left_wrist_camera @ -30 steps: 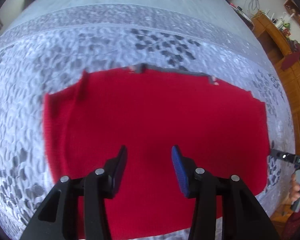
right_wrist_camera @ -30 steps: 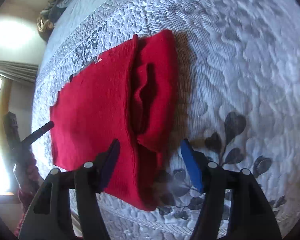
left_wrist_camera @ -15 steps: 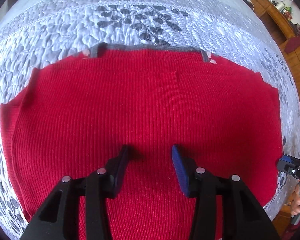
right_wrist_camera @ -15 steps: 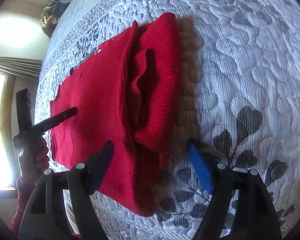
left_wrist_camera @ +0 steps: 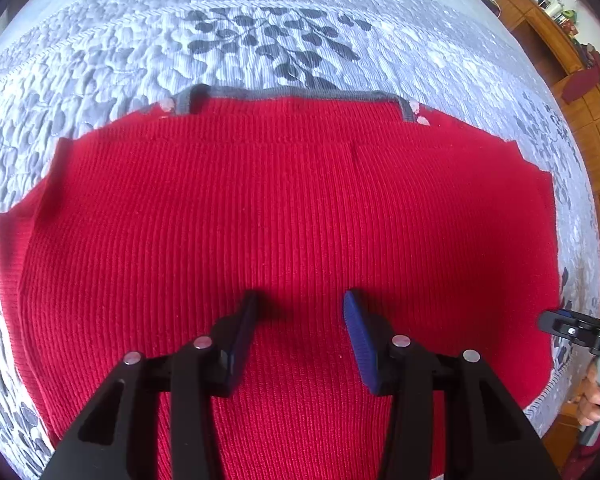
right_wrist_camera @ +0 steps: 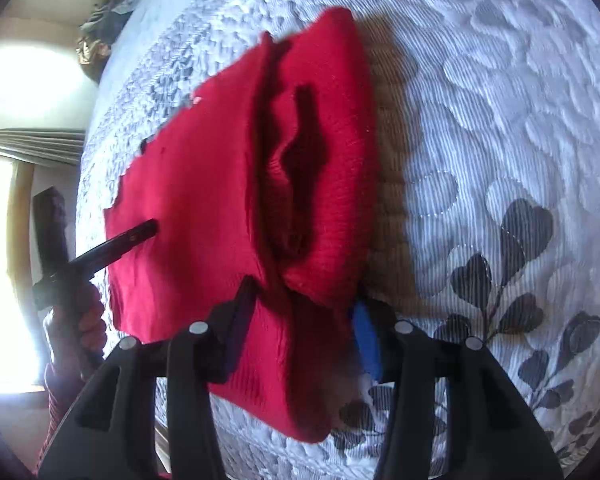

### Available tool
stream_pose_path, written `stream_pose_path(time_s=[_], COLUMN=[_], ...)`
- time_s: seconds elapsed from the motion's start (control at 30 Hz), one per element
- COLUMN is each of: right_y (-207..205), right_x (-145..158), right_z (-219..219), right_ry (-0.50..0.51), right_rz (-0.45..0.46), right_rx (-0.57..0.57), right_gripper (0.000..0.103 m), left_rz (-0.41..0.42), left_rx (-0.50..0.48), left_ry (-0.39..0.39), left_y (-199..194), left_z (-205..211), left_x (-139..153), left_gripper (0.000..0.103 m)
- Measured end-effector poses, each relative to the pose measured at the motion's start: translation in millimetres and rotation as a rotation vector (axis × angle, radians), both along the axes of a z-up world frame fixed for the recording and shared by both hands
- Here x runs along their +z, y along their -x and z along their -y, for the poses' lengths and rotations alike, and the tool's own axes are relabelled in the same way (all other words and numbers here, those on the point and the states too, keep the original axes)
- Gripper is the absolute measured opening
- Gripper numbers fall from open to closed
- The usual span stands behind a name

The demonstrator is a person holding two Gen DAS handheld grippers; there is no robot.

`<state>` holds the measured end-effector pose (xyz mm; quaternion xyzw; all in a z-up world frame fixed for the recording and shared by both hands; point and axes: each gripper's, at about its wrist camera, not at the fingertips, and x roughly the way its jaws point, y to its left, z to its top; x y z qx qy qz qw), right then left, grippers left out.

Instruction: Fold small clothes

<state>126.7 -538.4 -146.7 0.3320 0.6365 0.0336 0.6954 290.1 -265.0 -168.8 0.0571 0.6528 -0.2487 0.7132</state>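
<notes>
A red ribbed knit sweater (left_wrist_camera: 284, 216) with a grey neckband (left_wrist_camera: 292, 94) lies flat on the quilted bedspread (left_wrist_camera: 260, 20). My left gripper (left_wrist_camera: 300, 312) is open and hovers just above the sweater's middle, holding nothing. In the right wrist view the sweater (right_wrist_camera: 204, 208) has its side and sleeve folded over into a thick bunched roll (right_wrist_camera: 324, 184). My right gripper (right_wrist_camera: 300, 300) is open, with its jaws on either side of the near end of that roll; the blue pad (right_wrist_camera: 366, 344) sits at the roll's right edge. The left gripper's finger (right_wrist_camera: 120, 240) shows over the sweater's far side.
The grey-white bedspread (right_wrist_camera: 500, 120) with dark leaf prints spreads around the sweater. The bed's edge runs at the right of the left wrist view, where the right gripper (left_wrist_camera: 568, 326) and a hand show. A wooden cabinet (left_wrist_camera: 548, 28) stands beyond. A bright window (right_wrist_camera: 4, 220) lies left.
My left gripper dropped closer over the sweater's middle. My right gripper moved forward so its open jaws now straddle the end of the folded roll.
</notes>
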Motion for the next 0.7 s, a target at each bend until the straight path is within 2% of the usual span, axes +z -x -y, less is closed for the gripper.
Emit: stream_pose_path(time_s=[0.03, 0.07, 0.1, 0.13, 0.17, 0.2, 0.33, 0.43, 0.57, 0.7], right_y=[0, -1, -1, -1, -1, -1, -6, -18, -47, -70], right_x=[-1, 0, 1, 2, 2, 2, 20, 50, 95, 121], right_z=[0, 0, 0, 0, 1, 3, 2, -15, -74, -146], right_ry=[-0.013, -0.027, -0.021, -0.028, -0.088, -0.113, -0.095, 0.004, 0.227, 0.341], right_rz=[0.005, 0.013, 0.020, 0.030, 0.035, 0.036, 0.057, 0.066, 0.072, 0.119], right_rx=[-0.002, -0.009, -0.011, -0.006, -0.016, -0.034, -0.048, -0.018, 0.120, 0.286], right_gripper=[0.056, 0.056, 0.042, 0.017, 0.014, 0.014, 0.012, 0.012, 0.011, 0.011], left_rz=[-0.002, -0.003, -0.004, -0.006, -0.009, -0.013, -0.025, -0.029, -0.049, -0.101], left_rx=[-0.002, -0.005, -0.009, -0.012, -0.013, -0.015, -0.028, -0.042, -0.032, -0.006], left_ry=[0.004, 0.008, 0.013, 0.018, 0.023, 0.029, 0.050, 0.063, 0.091, 0.204], left_y=[-1, -1, -2, -2, -3, -3, -4, -4, -4, -12], left_z=[-1, -2, -4, -6, -8, -10, -15, -21, -32, -63], left_x=[0, 0, -1, -1, -2, -2, -1, 0, 1, 11], left_gripper=[0.046, 0.046, 0.046, 0.046, 0.046, 0.046, 0.046, 0.045, 0.044, 0.043])
